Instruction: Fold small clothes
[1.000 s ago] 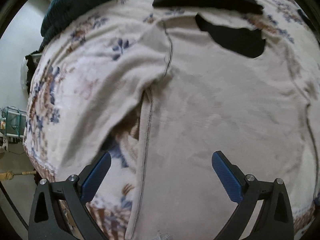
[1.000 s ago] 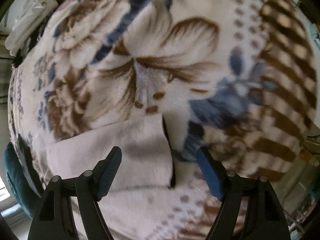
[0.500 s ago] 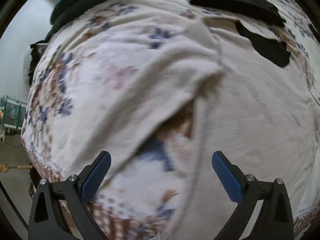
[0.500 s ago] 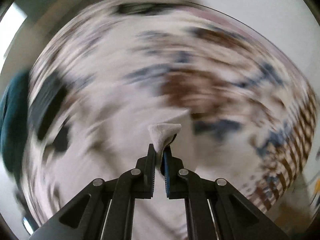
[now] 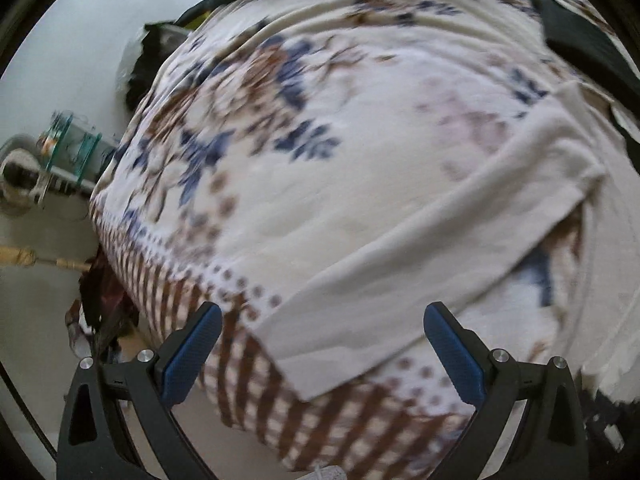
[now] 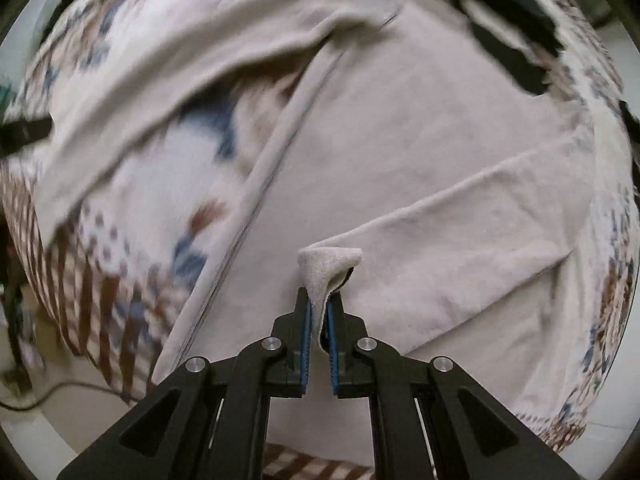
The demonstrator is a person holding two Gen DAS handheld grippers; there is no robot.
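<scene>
On the bed, left wrist view:
Left gripper (image 5: 322,354): jaws spread wide, blue pads bare, nothing between them; it hangs above the near end of a sleeve.
Sleeve (image 5: 420,264): cream, long, lying flat and slanting from the cuff end near the gripper up toward the right, where it joins the garment body at the frame edge.
Blanket (image 5: 304,128): cream fleece with blue and brown flowers, dotted rows and a brown striped border near the bed edge; it lies under the sleeve.
Dark cloth (image 5: 580,44): black piece at upper right, on the blanket.
Floor clutter (image 5: 52,160): blurred items on pale floor beside the bed, not identifiable.

Over the garment, right wrist view:
Right gripper (image 6: 319,312): jaws clenched on a pinch of cream fabric, which bunches into a small peak just beyond the tips.
Cream garment (image 6: 420,128): spread flat across the blanket (image 6: 192,184), filling the middle and right of frame; the pinched fold (image 6: 460,240) lies doubled over the body, slanting up to the right.
Other sleeve (image 6: 160,80): stretched out to the left, over the blanket.
Dark cloth (image 6: 512,52): at the garment's far edge, upper right.
</scene>
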